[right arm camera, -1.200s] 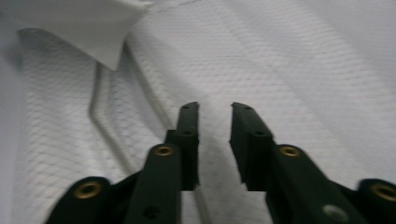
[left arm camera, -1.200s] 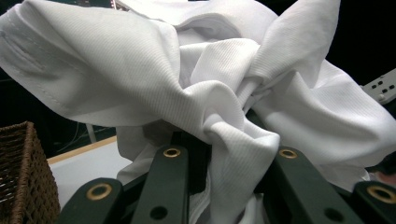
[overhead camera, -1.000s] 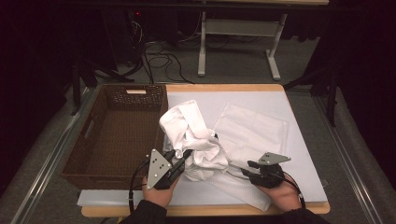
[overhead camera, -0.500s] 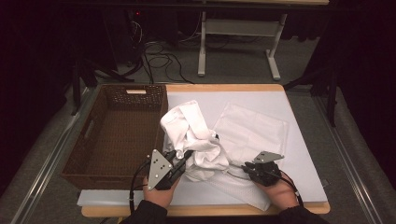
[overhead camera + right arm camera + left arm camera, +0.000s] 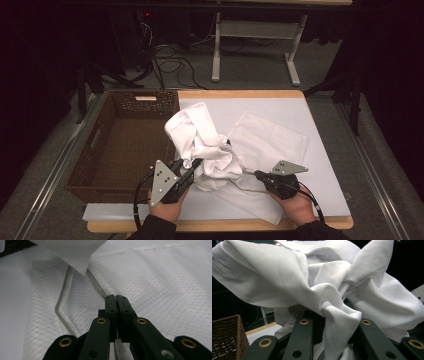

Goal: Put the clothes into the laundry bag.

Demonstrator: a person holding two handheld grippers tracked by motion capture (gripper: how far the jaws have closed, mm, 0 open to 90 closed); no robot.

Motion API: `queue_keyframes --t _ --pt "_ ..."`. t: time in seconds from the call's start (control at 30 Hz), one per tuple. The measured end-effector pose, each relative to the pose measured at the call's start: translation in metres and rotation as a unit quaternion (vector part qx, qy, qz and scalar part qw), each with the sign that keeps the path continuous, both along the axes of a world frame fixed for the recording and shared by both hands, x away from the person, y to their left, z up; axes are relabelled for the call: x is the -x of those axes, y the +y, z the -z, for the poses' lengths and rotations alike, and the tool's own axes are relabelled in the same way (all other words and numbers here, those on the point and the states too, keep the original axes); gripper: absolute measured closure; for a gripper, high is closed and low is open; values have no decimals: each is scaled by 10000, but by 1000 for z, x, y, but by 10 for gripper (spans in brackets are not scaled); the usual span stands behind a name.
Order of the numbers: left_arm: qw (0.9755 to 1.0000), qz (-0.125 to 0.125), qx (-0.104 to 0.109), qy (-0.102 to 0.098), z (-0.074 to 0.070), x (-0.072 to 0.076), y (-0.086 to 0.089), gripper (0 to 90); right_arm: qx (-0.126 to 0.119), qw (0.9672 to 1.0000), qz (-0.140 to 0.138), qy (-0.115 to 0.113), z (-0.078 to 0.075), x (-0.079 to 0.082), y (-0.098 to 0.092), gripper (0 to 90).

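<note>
Right, from the high view I read this as stuffing a crumpled white cotton garment [image 5: 207, 150] into a flat white mesh laundry bag [image 5: 270, 145] that lies spread on the pale worktop [image 5: 325, 190]. My left tool [image 5: 192, 167] has the garment bunched up just ahead of it and lifted off the surface. My right tool [image 5: 258, 174] sits low at the bag's near edge, with the garment just to its left. A brown woven wicker basket [image 5: 115, 145] stands well to the left of the left tool.

In the left gripper view, the garment [image 5: 319, 290] billows up over the left tool [image 5: 332, 325]. A thick twisted fold runs down between the two jaws, which stand apart around it, so I judge the left tool is grasping the cloth there. A corner of the basket [image 5: 227, 337] shows low to the left.

In the right gripper view, the right tool [image 5: 116, 300] is clenched, jaws pressed together. The bag's corded hem [image 5: 62, 315] runs up to and under them, but I cannot tell whether any mesh [image 5: 162, 290] is actually pinched between them. A corner of the garment [image 5: 75, 255] hangs ahead and to the left.

So the step in hand, as I judge it, is getting the bag's mouth open. Next I need a sure hold on the upper layer of the hem alone, a lift to part it from the lower layer, then the left tool must carry the bundle rightward into the gap.
</note>
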State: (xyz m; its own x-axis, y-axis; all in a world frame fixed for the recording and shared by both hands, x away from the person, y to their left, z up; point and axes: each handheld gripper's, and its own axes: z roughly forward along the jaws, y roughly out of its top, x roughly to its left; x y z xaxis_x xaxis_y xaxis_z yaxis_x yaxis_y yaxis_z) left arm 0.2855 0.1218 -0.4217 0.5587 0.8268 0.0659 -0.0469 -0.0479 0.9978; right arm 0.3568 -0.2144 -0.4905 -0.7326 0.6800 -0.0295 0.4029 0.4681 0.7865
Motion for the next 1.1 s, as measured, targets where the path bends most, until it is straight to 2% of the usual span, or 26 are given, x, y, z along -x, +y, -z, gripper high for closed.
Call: queue_keyframes --t 0.17,0.33,0.53,0.63,0.73,0.83,0.9,0.93,1.0,1.1 --pt "10000 30 -69 22 1 1 -2 756 28 10000 17 7 2 -1 2 889" --pt "9998 91 -74 143 8 -1 -7 756 -77 10000 54 2 0 0 -2 889" --pt "9993 152 -205 264 15 -3 -14 756 -178 9998 123 2 -2 1 -5 879" --pt "9995 129 -176 247 14 -2 -13 756 -103 9999 103 -8 1 0 -5 848" --pt "9994 110 -171 273 15 -3 -12 756 3 9999 105 93 6 0 -2 811" --pt "9994 93 -146 295 16 -4 -12 756 164 9995 -6 253 10 -2 2 688" --pt "9994 77 -148 298 17 -4 -11 756 225 9994 -68 260 11 -3 4 624" --pt "9994 76 -150 298 17 -4 -11 756 307 9993 -74 176 12 -2 8 566" --pt "9994 75 -141 295 17 -4 -11 756 404 9991 -67 118 12 -1 12 532" --pt "9994 74 -123 299 17 -5 -11 756 581 9983 25 83 13 -1 15 556"
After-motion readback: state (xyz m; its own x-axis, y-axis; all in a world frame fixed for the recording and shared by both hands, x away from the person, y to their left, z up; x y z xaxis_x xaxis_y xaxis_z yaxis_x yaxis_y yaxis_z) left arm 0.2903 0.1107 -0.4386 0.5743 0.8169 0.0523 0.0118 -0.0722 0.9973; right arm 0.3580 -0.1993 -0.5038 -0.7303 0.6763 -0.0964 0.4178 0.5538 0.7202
